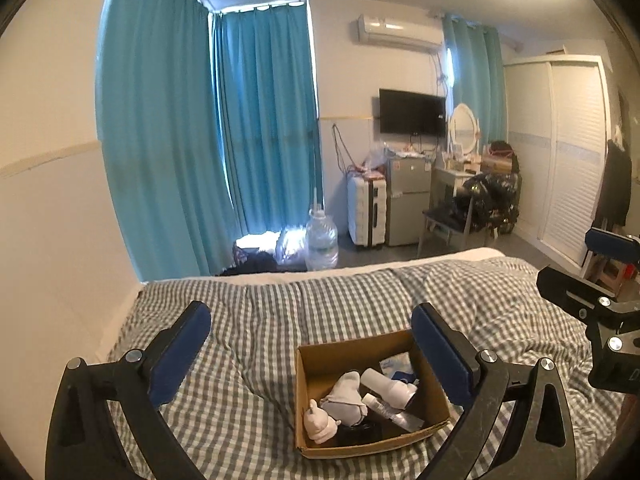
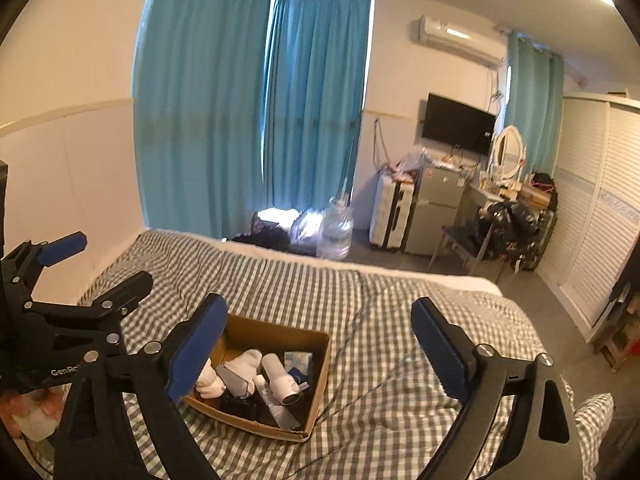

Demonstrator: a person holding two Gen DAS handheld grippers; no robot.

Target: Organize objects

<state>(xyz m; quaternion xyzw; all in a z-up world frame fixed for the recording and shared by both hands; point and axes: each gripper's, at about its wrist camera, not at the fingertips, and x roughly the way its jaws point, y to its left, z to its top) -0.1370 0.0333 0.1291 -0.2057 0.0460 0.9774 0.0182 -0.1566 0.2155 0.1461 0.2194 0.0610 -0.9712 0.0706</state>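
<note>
An open cardboard box (image 1: 320, 364) sits on the checked bed cover; it also shows in the right wrist view (image 2: 280, 330). It holds a white cylinder bottle (image 1: 390, 386), grey-white socks (image 1: 346, 394), a small white figure (image 1: 318, 424), a tube (image 1: 390, 410) and a blue-white packet (image 2: 298, 360). My left gripper (image 1: 312, 354) is open and empty, raised above the bed just left of the box. My right gripper (image 2: 318, 350) is open and empty, raised just right of the box. Each gripper shows at the edge of the other's view.
The checked bed (image 1: 280, 304) fills the foreground, its far edge near a large water jug (image 1: 322, 242) and bags on the floor. Blue curtains (image 1: 264, 120), a suitcase (image 1: 366, 212), a small fridge (image 1: 408, 208), a chair (image 1: 448, 220) and a white wardrobe (image 1: 560, 152) stand beyond.
</note>
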